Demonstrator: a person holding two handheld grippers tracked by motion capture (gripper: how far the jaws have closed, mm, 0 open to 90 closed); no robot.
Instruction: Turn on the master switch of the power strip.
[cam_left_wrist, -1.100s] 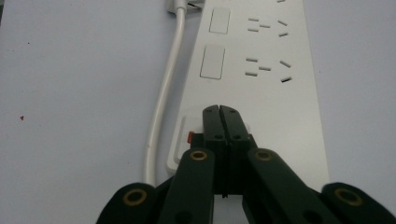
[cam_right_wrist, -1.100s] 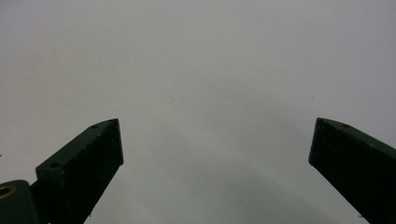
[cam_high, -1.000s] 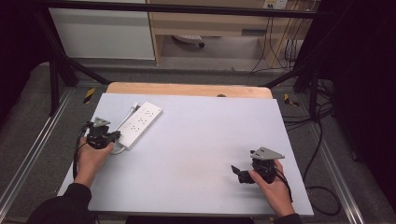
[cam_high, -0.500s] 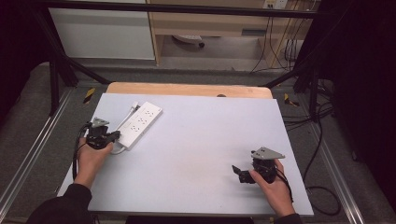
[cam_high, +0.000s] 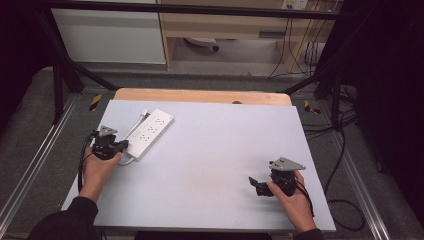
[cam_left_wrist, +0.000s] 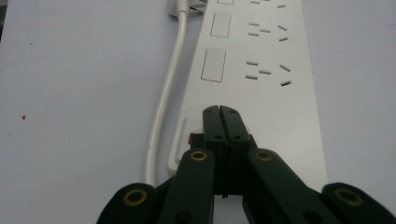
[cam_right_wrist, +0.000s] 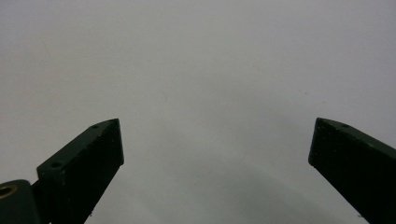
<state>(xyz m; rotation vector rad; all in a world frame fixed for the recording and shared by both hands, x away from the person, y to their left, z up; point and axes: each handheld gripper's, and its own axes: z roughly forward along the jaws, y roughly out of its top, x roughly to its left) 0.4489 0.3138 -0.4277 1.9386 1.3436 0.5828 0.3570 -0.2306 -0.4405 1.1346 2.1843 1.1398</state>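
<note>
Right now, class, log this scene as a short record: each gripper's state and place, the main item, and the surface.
left gripper: jaws shut, tips over the near end of the power strip, by its switch
right gripper: jaws open, nothing between them, over bare table
power strip: white, lying flat at the table's left side, cable running alongside
table: pale grey top

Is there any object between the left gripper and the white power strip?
Nothing visible stands between them. The left gripper has its fingers shut together, with the tips right over the near end of the power strip, beside its red switch. The strip's white cable runs alongside, not across.
</note>
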